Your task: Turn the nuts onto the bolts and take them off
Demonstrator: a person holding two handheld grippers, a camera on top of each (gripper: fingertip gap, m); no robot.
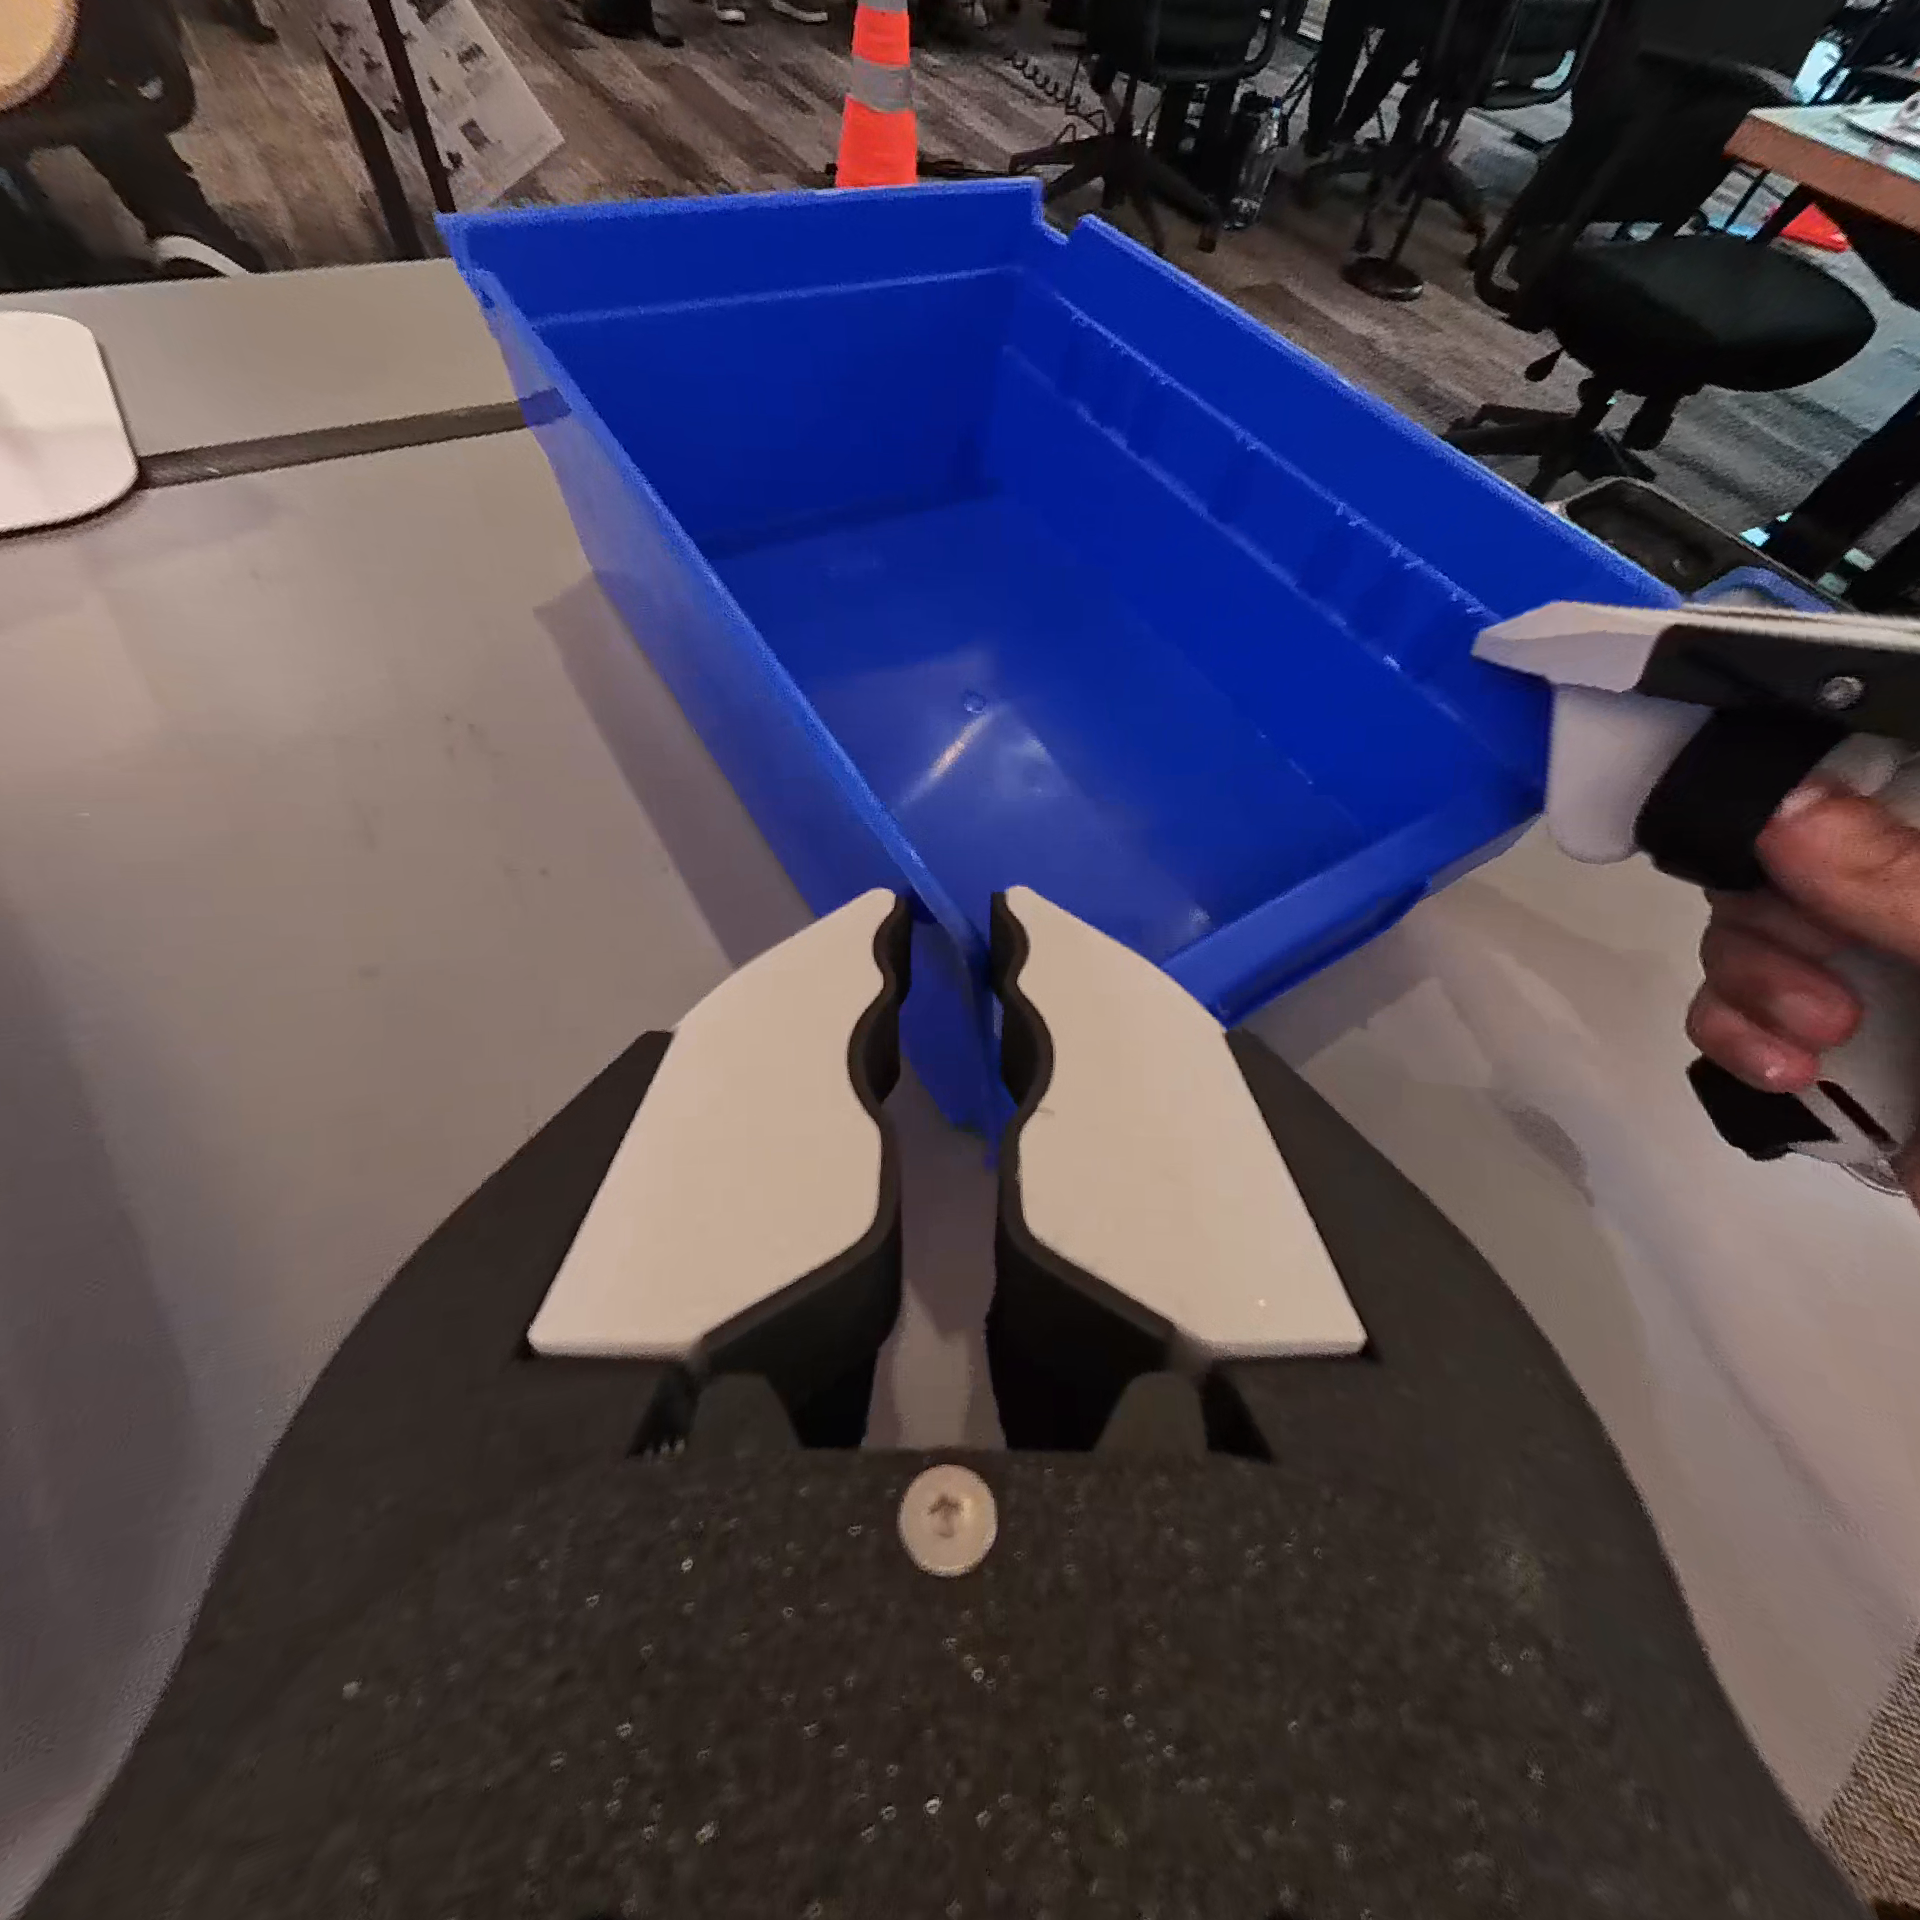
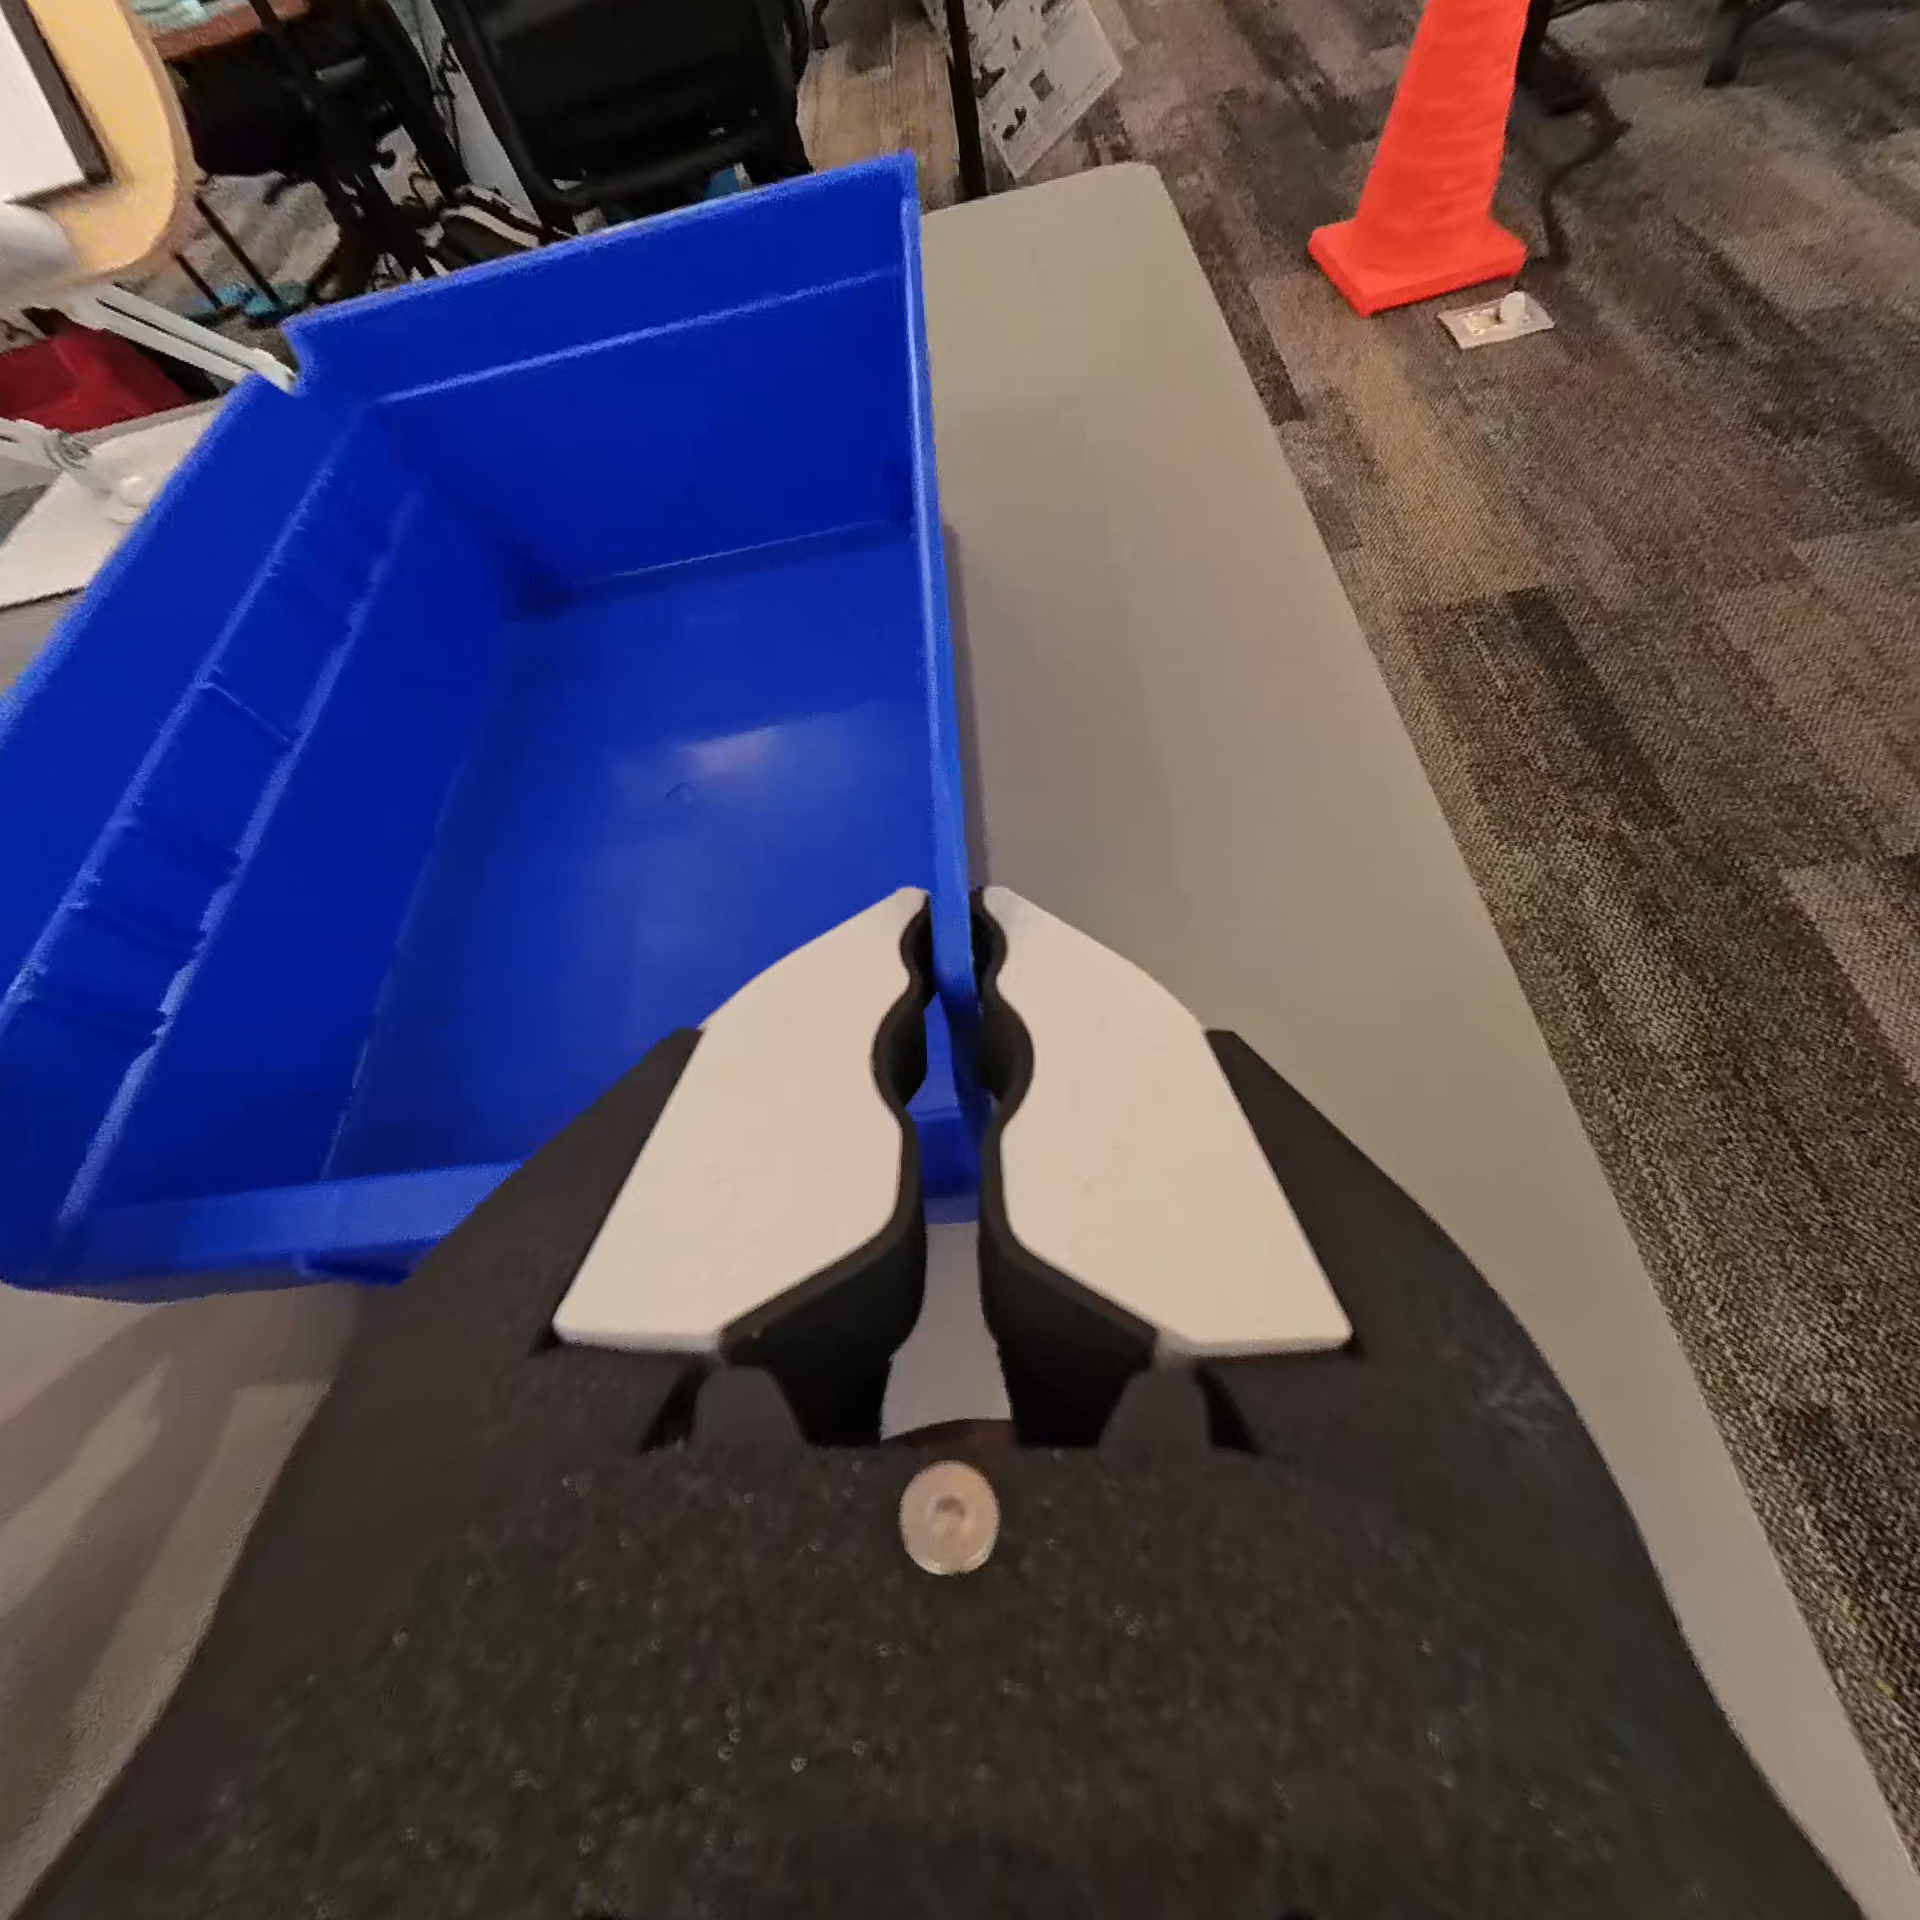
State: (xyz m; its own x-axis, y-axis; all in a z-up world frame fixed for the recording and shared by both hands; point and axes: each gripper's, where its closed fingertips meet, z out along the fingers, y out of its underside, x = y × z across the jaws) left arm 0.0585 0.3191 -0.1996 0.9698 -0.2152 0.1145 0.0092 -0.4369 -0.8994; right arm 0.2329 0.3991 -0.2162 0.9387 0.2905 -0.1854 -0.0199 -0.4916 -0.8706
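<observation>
An empty blue plastic bin stands on the grey table. No nuts or bolts show in either view. My left gripper is shut on the bin's near left corner wall. My right gripper is shut on the bin's right side wall near its front corner. The right gripper also shows in the left wrist view at the bin's right rim, held by a hand. I cannot tell whether the bin rests flat on the table or is lifted.
The table's long edge runs just right of the bin, with carpet floor beyond. An orange cone stands on the floor; it also shows in the left wrist view. A white object lies at the table's far left. Office chairs stand behind. Spacing between my two grippers at the tips: around 20 centimetres.
</observation>
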